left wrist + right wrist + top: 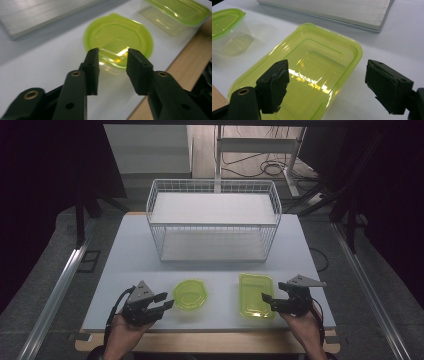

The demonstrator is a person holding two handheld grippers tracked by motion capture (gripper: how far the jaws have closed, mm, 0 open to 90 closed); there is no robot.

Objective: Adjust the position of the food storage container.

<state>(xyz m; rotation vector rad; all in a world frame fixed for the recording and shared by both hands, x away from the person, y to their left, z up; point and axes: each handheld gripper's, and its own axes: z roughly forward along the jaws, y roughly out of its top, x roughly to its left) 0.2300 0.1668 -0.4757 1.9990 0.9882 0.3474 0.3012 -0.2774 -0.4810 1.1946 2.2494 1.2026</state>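
The left gripper (112, 53) has its jaws parted with nothing between them, aimed at the near rim of the round clear plastic tub with a lime-green lid (118, 41), which stands just ahead of them on the desk. The right gripper (327, 75) is spread wider, its jaws straddling the near end of the rectangular clear plastic container with a lime-green lid (312, 65) without touching it.

From the high view, the round tub (190, 294) sits near the front edge of the white desk (125, 265), just beside the left gripper (162, 301), and the rectangular container (256, 294) sits to its right, next to the right gripper (266, 301). Behind both, well apart, stands a white wire two-tier shelf rack (214, 220) with both shelves bare.

This looks like the approach before a grasp: both hands lined up, nothing lifted yet. Next, each gripper would need to ease forward until its jaws flank a container's rim or wall, then close gently, since thin plastic may flex or slip. The rack seems the likely destination, so a level lift would matter.
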